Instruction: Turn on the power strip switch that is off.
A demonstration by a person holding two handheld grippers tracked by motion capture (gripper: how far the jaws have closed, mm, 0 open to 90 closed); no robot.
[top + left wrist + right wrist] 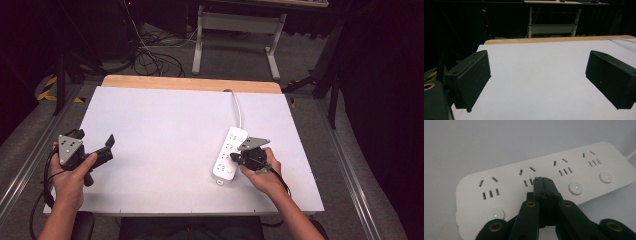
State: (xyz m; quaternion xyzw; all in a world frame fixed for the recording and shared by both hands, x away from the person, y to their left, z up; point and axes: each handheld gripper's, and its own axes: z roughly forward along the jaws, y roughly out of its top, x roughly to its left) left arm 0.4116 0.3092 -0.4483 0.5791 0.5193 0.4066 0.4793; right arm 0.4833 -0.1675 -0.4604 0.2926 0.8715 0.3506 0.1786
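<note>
**Power strip, switch press in hand**

While the left hand waits at the near left edge of the table, the work sits on the right side.

Item 1. Power strip (229, 154): white, four outlets, each with its own round button (575, 188). It lies flat on the white table top (165, 130), right of centre and towards the near edge, its long axis running near to far. Its white cord (237, 107) leaves the far end and runs off over the far edge of the table.

Item 2. Right gripper (236, 159): jaws pressed together, nothing between them. In the right gripper view the joined tips (543, 185) bear down on the strip's face between the second and third outlets from the near end, about where that outlet's button would be. Judged purpose: closed tips make one blunt point, suited to pushing a small switch. I cannot tell whether the button is actually depressed.

Item 3. Left gripper (95, 139): jaws spread wide, empty, held over bare table well apart from the strip. Judged purpose: parked clear, since pressing needs one tool and the strip lies steady by itself.

Item 4. Wooden strip (190, 83): along the table's far edge.
</note>
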